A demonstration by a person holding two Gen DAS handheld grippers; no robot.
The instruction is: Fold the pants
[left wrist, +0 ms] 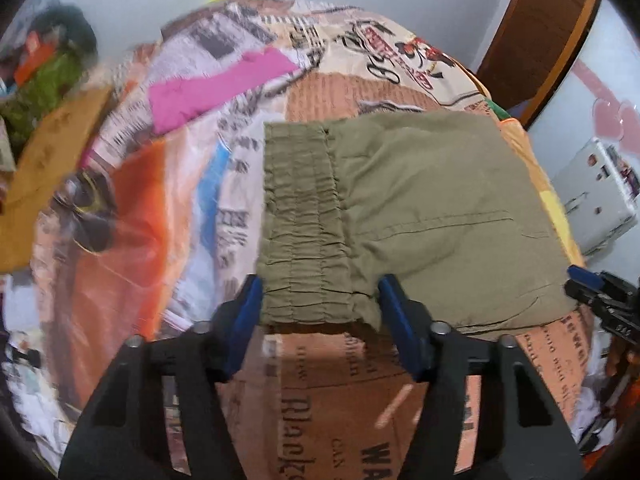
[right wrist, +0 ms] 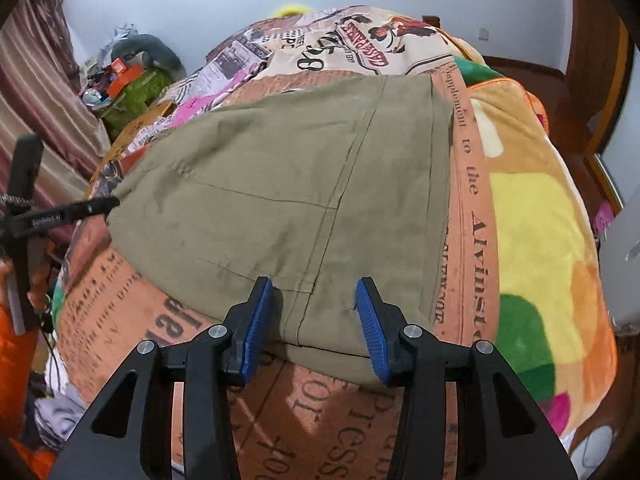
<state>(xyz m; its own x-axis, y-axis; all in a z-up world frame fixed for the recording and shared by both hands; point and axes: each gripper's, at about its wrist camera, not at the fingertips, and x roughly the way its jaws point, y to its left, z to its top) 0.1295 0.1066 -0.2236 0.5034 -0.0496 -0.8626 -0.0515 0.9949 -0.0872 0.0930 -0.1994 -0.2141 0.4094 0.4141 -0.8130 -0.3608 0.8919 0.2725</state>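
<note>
Olive-green pants (left wrist: 420,216) lie folded flat on a bed with a newspaper-print cover (left wrist: 332,400). The elastic waistband (left wrist: 304,232) faces my left gripper (left wrist: 320,300), which is open with its blue pads on either side of the waistband's near edge. In the right wrist view the pants (right wrist: 288,184) spread ahead, and my right gripper (right wrist: 316,308) is open, its pads straddling the near edge by a seam. The right gripper's tip also shows in the left wrist view (left wrist: 600,292), and the left gripper's tip shows in the right wrist view (right wrist: 80,210).
A pink garment (left wrist: 212,88) lies further back on the bed. A colourful fleece blanket (right wrist: 540,208) covers the bed's right side. Clutter, a cardboard box (left wrist: 48,160) and a striped curtain (right wrist: 44,92) stand to the left. A wooden door frame (left wrist: 540,36) is at the right.
</note>
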